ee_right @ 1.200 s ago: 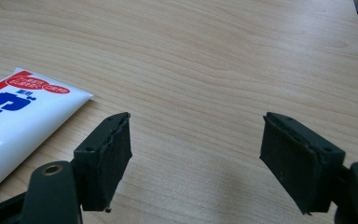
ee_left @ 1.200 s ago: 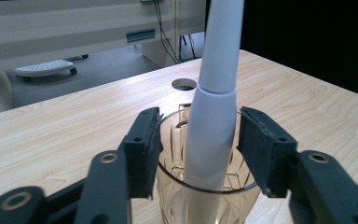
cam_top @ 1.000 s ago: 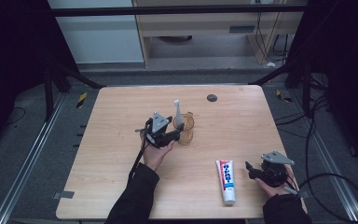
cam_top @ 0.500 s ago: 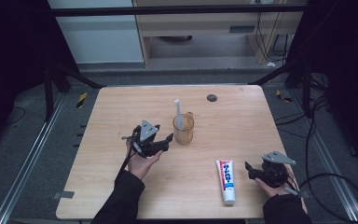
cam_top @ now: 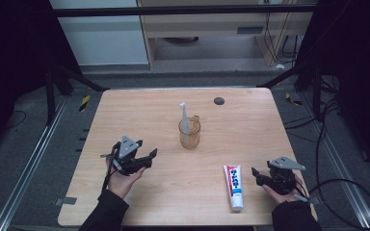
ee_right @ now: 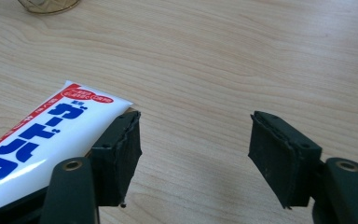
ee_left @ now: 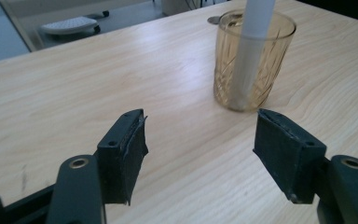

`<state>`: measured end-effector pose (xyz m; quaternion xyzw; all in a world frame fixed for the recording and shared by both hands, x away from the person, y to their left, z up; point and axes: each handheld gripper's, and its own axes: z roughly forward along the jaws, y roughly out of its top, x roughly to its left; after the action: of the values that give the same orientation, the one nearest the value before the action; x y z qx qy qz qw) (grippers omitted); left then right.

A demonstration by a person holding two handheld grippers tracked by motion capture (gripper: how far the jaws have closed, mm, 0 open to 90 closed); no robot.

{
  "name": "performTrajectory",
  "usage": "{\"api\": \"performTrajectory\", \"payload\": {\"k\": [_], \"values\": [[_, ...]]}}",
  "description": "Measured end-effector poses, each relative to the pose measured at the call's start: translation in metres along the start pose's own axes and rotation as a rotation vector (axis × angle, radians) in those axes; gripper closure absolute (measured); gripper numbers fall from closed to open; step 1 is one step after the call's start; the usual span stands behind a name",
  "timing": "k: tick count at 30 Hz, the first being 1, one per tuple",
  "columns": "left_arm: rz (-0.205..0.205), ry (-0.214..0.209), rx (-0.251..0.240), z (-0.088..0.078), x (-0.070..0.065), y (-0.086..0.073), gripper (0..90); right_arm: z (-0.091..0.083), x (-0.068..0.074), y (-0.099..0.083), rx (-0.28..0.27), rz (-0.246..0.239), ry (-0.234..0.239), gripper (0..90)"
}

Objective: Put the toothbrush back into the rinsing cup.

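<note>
The left claw (cam_top: 144, 158) is spread and empty, held low over the tabletop (cam_top: 139, 110) with its jaws turned toward the glass (cam_top: 189, 133). It sits well apart from the glass, down and to the left of it in the high view. In the left gripper view the glass (ee_left: 253, 58) stands upright just beyond the right-hand jaw, with the white toothbrush (ee_left: 253, 44) leaning inside it, bottom end on the floor of the glass. In the high view the toothbrush (cam_top: 184, 115) pokes well above the rim.

The right claw (cam_top: 259, 175) is also spread and holds nothing. It rests near the front right corner, just beside the toothpaste (cam_top: 234, 185), which lies flat with its cap toward the person. The right gripper view shows the crimped end of the toothpaste (ee_right: 51, 135) next to the left-hand jaw; whether they touch I cannot tell.

The step in hand looks like picking up the toothpaste. To do it well, the right claw should slide sideways until the tube lies between the jaws, then drop low and close across the body rather than the flat crimp, which would slip. A gentle squeeze is safer, since the tube is soft. The left claw is best kept clear of the glass, which a bump could tip.
</note>
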<state>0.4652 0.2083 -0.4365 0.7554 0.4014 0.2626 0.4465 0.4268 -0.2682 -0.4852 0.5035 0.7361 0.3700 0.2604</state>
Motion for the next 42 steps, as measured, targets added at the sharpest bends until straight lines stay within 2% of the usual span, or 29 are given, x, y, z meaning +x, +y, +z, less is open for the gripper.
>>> {"api": "performTrajectory", "payload": {"k": [4, 9, 11, 15, 18, 22, 27, 32, 42], "values": [[-0.015, 0.023, 0.014, -0.014, 0.010, -0.015, 33.1, -0.002, 0.003, 0.002, -0.004, -0.012, 0.009, 38.1], [-0.022, 0.050, 0.041, -0.027, 0.018, -0.031, 33.2, -0.004, 0.007, 0.002, 0.015, -0.023, 0.039, 43.8], [-0.035, 0.050, 0.046, -0.030, 0.020, -0.036, 33.0, -0.005, 0.009, 0.001, 0.025, -0.032, 0.050, 45.6], [-0.030, 0.052, 0.064, -0.037, 0.020, -0.047, 32.9, -0.008, 0.014, 0.001, 0.035, -0.043, 0.077, 49.9], [-0.051, 0.057, 0.080, -0.042, 0.024, -0.054, 33.1, -0.010, 0.017, 0.001, 0.044, -0.046, 0.098, 53.0], [-0.046, 0.081, 0.097, -0.040, 0.028, -0.060, 33.9, -0.013, 0.023, 0.001, 0.065, -0.048, 0.136, 57.2], [-0.051, 0.079, 0.117, -0.036, 0.032, -0.064, 34.4, -0.013, 0.030, 0.000, 0.090, -0.070, 0.164, 61.5], [-0.052, 0.085, 0.119, -0.036, 0.034, -0.065, 34.5, -0.016, 0.032, -0.001, 0.115, -0.048, 0.187, 65.2], [-0.051, 0.087, 0.135, -0.033, 0.037, -0.066, 35.1, -0.005, 0.033, 0.002, 0.130, -0.028, 0.152, 72.3]]}}
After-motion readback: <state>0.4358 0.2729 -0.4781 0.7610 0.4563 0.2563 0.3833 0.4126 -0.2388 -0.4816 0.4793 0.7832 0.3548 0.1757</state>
